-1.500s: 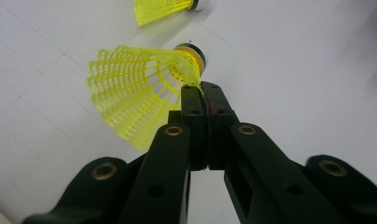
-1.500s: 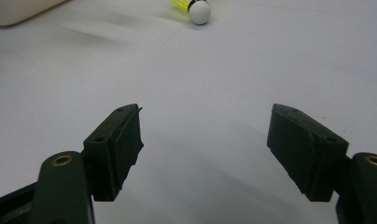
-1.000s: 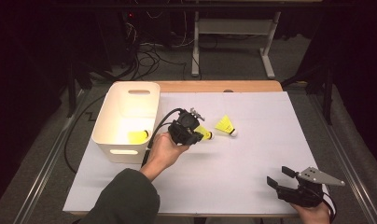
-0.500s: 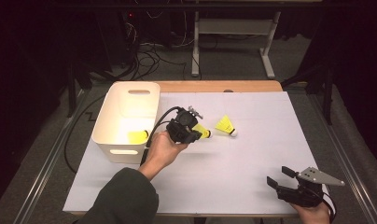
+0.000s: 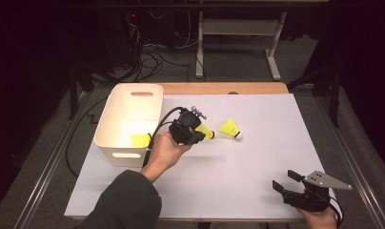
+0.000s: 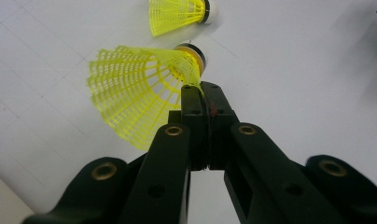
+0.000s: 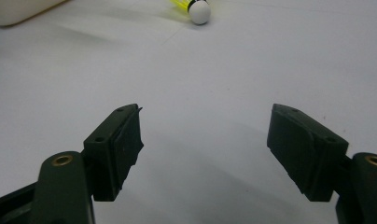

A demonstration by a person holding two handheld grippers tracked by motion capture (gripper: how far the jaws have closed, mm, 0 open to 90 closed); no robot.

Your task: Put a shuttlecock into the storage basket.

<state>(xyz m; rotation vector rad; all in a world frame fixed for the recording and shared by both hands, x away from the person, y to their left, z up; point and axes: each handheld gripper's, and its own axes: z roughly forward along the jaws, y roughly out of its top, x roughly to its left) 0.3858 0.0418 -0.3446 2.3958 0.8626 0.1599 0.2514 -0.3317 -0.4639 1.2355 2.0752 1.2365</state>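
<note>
Carry across the worktop (image 5: 257,191) to the white bin (image 5: 107,133) at its left edge, clearing the rim before letting go. Keep the left gripper (image 6: 203,93) pressed together on the skirt edge of the yellow shuttlecock (image 6: 140,98), mid-worktop beside the bin; thin mesh, so move slowly. Leave the right gripper (image 7: 205,140) spread and idle at the near right corner. Avoid nudging the second shuttlecock (image 5: 230,129) just beside. Hard to tell whether the pinched one rests on the sheet or hangs clear. Third shuttlecock (image 5: 140,140) in the bin, partly hidden by the wall.
</note>
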